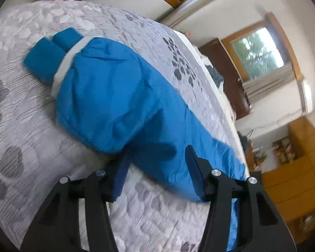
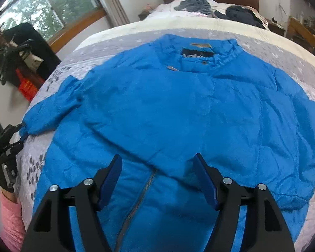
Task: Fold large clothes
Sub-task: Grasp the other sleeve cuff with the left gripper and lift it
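Low in the left wrist frame, the left gripper (image 1: 155,168) hangs released, its jaws spread over the blue jacket (image 1: 107,96) whose sleeve fills mid-frame on the grey bedspread (image 1: 21,126). Across the right wrist frame's centre the jacket (image 2: 168,109) lies flat, zipper (image 2: 136,201) lower centre; the right gripper (image 2: 157,176) below gapes wide, holding nothing.

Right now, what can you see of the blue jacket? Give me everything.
The blue jacket looks like a puffy, quilted coat. It lies spread flat on the grey patterned bedspread, collar toward the headboard, with a grey zipper running down the lower front. One sleeve lies out to the side, ending in a white band and a darker knit cuff. Both grippers hover open above it, apparently not touching.
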### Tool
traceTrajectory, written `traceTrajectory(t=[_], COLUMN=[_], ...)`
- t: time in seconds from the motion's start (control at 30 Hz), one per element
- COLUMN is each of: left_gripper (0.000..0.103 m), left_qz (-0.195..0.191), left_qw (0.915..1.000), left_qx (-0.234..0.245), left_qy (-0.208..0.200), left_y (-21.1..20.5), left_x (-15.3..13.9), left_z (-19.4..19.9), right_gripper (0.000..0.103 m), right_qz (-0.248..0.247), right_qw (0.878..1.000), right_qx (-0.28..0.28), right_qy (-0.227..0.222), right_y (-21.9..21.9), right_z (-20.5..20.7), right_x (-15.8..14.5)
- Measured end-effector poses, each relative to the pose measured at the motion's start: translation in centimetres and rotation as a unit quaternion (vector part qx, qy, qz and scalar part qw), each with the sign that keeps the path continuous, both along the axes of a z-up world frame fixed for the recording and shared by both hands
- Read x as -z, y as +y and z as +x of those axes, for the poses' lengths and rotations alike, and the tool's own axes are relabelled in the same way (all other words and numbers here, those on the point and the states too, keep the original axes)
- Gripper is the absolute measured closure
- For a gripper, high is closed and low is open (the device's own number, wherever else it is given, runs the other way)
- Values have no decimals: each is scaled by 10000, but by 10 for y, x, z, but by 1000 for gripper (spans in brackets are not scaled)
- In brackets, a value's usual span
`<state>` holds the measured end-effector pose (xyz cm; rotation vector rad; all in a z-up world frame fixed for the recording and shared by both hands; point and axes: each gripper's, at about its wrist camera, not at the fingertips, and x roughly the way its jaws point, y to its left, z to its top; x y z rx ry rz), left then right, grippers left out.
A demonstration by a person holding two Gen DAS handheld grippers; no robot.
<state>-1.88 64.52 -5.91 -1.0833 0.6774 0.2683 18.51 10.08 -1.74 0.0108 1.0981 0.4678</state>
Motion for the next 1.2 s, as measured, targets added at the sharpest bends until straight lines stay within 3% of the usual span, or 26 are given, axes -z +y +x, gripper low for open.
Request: traceTrajectory(t=[0.1, 0.2, 0.3, 0.4, 0.57, 0.6, 0.67, 0.73, 0.83, 1.03, 1.2], left_gripper=[52, 39, 37, 37, 35, 37, 51, 78, 90, 95, 95], left_qz=[-117, 211, 339, 268, 491, 508, 590, 596, 625, 1428, 2092], left_qw=[9997, 9987, 9969, 9973, 9962, 9958, 9938, 9923, 9917, 9849, 9751], left_qx=[-161, -442, -666, -641, -675, -721, -882, -1010, -1071, -976, -382], left_qy=[118, 169, 240, 254, 245, 260, 317, 396, 350, -100, -622], left_y=[-7, -15, -10, 2, 14, 16, 20, 27, 28, 0, -56], left_x=[-3, -13, -14, -8, -12, -11, -10, -6, -8, -60, -115], left_z=[-9, -30, -36, -28, -10, -6, -4, -4, -9, -13, 0], right_gripper=[32, 32, 32, 32, 32, 32, 32, 32, 32, 32, 32], right_qz=[-5, -46, -94, -70, 41, 57, 91, 116, 186, 214, 190], right_qw=[10000, 10000, 9999, 9999, 9999, 9999, 9999, 9999, 9998, 9997, 9997], right_qx=[84, 72, 72, 101, 109, 107, 99, 84, 94, 96, 142], right_qy=[49, 28, 32, 48, 57, 58, 54, 50, 64, 7, -104], right_y=[-4, -2, 0, 0, -3, -3, -4, -5, -8, -14, -28], right_z=[5, 6, 6, 8, 9, 9, 9, 9, 9, 2, -10], right_x=[6, 8, 8, 9, 10, 10, 11, 11, 11, 3, -9])
